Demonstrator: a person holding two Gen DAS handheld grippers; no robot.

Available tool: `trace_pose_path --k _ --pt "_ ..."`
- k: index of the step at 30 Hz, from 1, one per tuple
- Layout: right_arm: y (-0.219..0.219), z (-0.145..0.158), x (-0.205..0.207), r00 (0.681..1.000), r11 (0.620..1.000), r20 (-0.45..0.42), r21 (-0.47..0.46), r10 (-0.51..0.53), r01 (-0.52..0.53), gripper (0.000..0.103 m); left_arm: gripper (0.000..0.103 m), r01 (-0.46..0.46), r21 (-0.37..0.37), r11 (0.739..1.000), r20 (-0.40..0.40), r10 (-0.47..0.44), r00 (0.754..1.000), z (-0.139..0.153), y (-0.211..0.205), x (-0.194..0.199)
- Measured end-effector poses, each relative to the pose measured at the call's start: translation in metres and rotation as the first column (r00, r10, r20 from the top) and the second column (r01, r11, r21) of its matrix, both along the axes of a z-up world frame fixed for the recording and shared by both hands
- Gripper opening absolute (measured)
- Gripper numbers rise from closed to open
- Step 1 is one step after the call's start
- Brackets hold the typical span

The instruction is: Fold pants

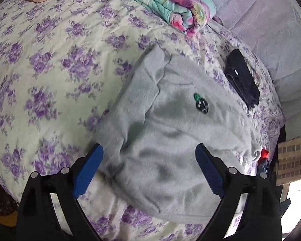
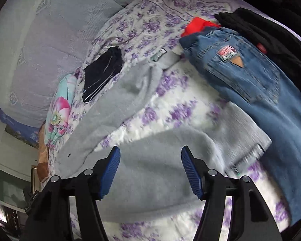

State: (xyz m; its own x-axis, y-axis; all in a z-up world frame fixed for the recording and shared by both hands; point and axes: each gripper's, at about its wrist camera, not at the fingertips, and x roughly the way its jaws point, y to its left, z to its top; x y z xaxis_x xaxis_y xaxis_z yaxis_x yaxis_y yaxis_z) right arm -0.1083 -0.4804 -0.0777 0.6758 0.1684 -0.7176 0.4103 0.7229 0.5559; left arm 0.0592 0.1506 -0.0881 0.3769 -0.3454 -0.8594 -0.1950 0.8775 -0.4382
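Both tools [image 1: 149, 150] [image 2: 150, 153] above grey pants [image 1: 170, 124].

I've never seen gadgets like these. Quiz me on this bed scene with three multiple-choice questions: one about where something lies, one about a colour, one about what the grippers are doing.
1. Where is the small dark folded garment?
A. on the grey pants
B. beside the grey pants, on the bedspread
C. on the floor

2. What colour are the finger pads?
A. blue
B. red
C. yellow

3. How do both grippers stand?
A. shut on cloth
B. open, holding nothing
C. out of sight

Answers: 1 B, purple-flowered spread shows between them. 2 A, blue ribbed pads. 3 B, the left gripper and right gripper show wide gaps above the fabric.
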Motion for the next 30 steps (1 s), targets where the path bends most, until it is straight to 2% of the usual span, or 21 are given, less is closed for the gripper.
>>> trace_pose_path --k 3,5,8,11,15,17,20,22,25,27,29,30 --pt "-0.001 0.026 0.063 0.991 0.984 0.025 -0.119 0.133 -0.129 0.063 0.091 -0.011 0.01 1.0 0.034 0.011 0.999 0.016 -0.007 0.041" --pt "0.004 0.04 0.104 0.965 0.945 0.028 -0.211 0.26 -0.248 0.063 0.091 0.003 0.015 1.0 0.038 -0.004 0.999 0.023 -0.012 0.068" --pt "0.014 0.043 0.163 0.894 0.842 -0.049 -0.315 0.445 -0.437 0.068 0.091 0.008 0.039 0.999 0.02 -0.009 1.0 0.023 -0.025 0.1" --pt "0.02 0.034 0.211 0.833 0.739 -0.113 -0.408 0.542 -0.536 0.068 0.091 0.004 0.052 0.999 0.003 -0.005 1.0 0.018 -0.034 0.122" --pt "0.027 0.014 0.271 0.748 0.647 -0.159 -0.41 0.644 -0.643 0.068 0.091 -0.029 0.029 0.999 -0.046 0.031 0.998 0.004 -0.037 0.133" --pt "0.04 0.003 0.295 0.688 0.58 -0.186 -0.413 0.701 -0.702 0.068 0.091 -0.039 0.041 0.998 -0.071 0.042 0.997 -0.002 -0.038 0.136" --pt "0.063 -0.015 0.326 0.564 0.442 -0.242 -0.414 0.789 -0.796 0.067 0.091 -0.063 0.056 0.996 -0.113 0.069 0.991 -0.011 -0.035 0.14" --pt "0.075 -0.027 0.344 0.476 0.361 -0.274 -0.378 0.836 -0.852 0.057 0.091 -0.078 0.056 0.995 -0.133 0.085 0.987 -0.015 -0.033 0.14" --pt "0.086 -0.044 0.361 0.353 0.254 -0.32 -0.313 0.879 -0.915 0.047 0.091 -0.089 0.062 0.994 -0.143 0.097 0.985 -0.017 -0.033 0.139" --pt "0.089 -0.053 0.367 0.303 0.209 -0.341 -0.286 0.89 -0.935 0.046 0.091 -0.086 0.056 0.995 -0.146 0.094 0.985 -0.017 -0.034 0.141" --pt "0.089 -0.058 0.369 0.277 0.199 -0.339 -0.247 0.899 -0.948 0.036 0.091 -0.077 0.048 0.996 -0.153 0.083 0.985 -0.017 -0.035 0.143" --pt "0.09 -0.058 0.368 0.27 0.196 -0.337 -0.237 0.902 -0.952 0.025 0.091 -0.073 0.057 0.996 -0.154 0.081 0.985 -0.017 -0.036 0.144"
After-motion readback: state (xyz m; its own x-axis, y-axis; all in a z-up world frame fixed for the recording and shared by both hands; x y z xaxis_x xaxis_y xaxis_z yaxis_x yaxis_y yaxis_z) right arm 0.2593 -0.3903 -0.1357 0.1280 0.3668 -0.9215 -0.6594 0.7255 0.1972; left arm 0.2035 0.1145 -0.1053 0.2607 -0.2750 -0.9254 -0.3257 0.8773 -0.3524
